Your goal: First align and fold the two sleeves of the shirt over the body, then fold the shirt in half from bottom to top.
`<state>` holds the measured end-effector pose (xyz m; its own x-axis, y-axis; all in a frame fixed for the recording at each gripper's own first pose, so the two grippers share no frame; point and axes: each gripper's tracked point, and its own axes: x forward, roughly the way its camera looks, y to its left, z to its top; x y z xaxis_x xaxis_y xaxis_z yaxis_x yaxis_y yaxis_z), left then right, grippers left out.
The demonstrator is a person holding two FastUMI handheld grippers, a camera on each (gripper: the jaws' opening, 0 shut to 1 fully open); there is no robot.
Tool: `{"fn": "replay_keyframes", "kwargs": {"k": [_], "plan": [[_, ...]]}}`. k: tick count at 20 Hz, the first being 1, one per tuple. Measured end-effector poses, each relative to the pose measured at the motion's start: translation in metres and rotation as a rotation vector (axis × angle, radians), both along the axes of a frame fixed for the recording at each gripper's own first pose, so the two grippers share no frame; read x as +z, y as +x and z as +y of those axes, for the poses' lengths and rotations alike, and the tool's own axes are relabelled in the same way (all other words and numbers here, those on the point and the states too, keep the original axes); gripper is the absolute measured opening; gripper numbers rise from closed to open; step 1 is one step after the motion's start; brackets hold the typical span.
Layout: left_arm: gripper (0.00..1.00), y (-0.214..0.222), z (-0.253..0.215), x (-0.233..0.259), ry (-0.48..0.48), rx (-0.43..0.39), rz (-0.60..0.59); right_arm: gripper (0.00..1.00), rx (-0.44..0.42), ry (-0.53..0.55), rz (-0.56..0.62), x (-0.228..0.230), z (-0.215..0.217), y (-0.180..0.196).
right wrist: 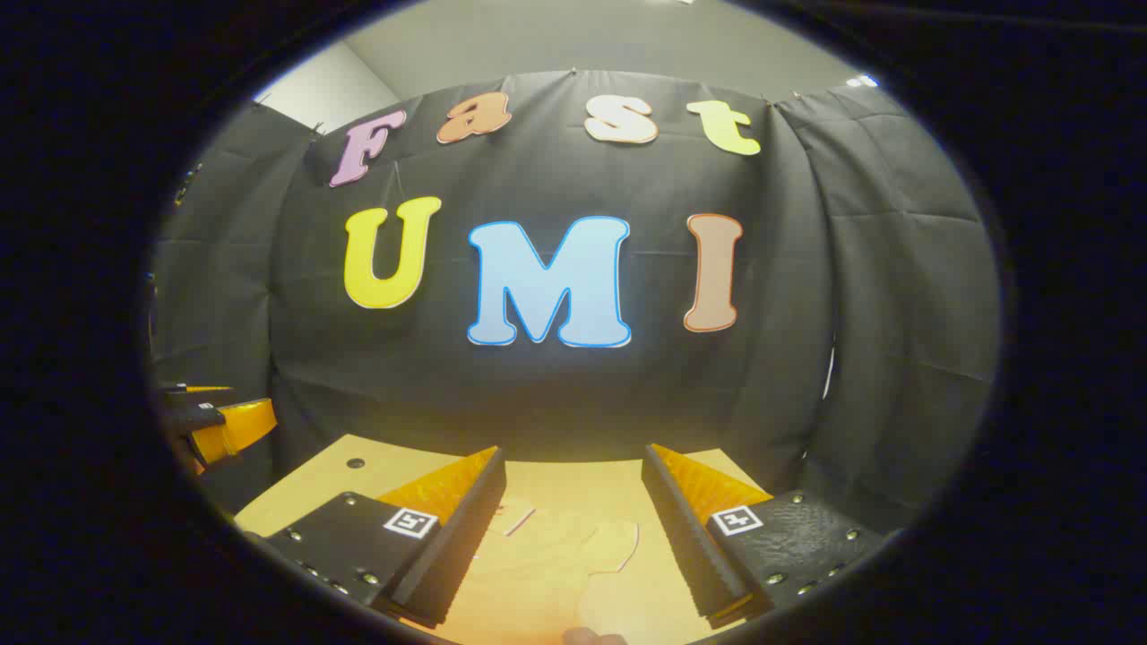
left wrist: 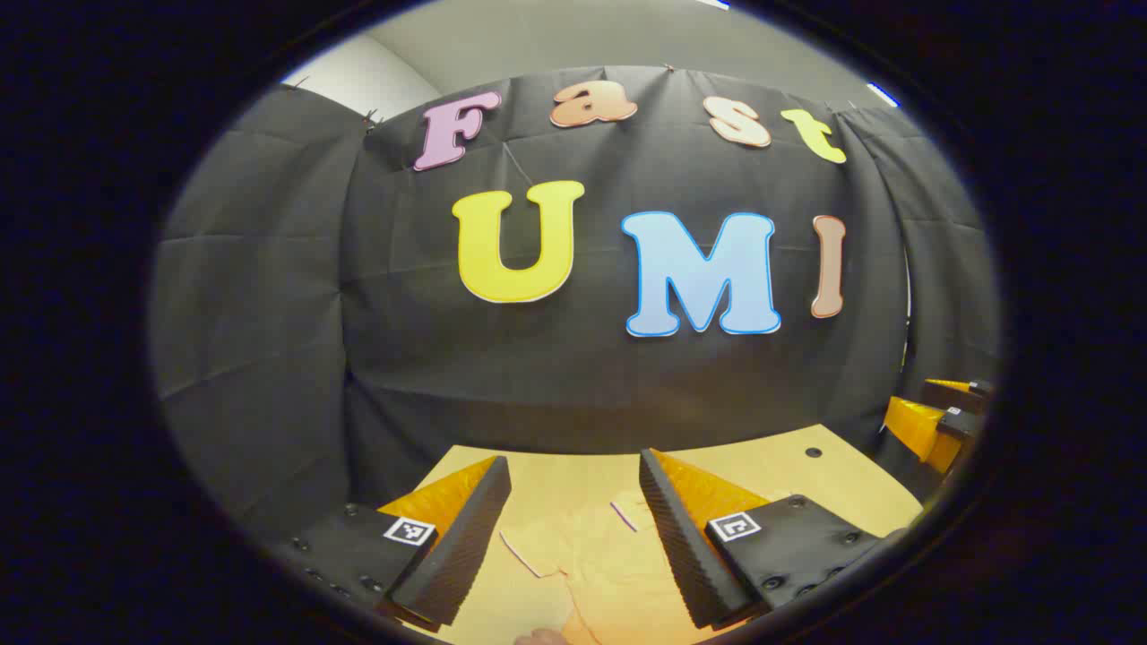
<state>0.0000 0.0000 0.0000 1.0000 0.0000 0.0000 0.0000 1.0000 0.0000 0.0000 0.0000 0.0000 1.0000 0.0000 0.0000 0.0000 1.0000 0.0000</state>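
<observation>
I am holding my left gripper (left wrist: 573, 502) raised and level, its fingers spread wide apart with nothing between them. My right gripper (right wrist: 573, 497) is hanging at a similar height, likewise gaping. In the left gripper view, the right gripper is showing off at my right edge, well apart.
</observation>
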Motion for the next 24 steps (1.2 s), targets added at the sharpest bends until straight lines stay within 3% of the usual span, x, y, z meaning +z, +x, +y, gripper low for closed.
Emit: {"fn": "replay_keyframes", "kwargs": {"k": [14, 24], "plan": [[0.94, 0.014, 0.010, -0.006, -0.016, 0.022, -0.002, 0.96, 0.018, -0.008, 0.075, -0.002, 0.005, -0.003], [0.94, 0.018, 0.018, -0.013, -0.024, 0.028, 0.014, 0.96, -0.007, 0.039, 0.320, -0.065, -0.010, 0.015]]}}
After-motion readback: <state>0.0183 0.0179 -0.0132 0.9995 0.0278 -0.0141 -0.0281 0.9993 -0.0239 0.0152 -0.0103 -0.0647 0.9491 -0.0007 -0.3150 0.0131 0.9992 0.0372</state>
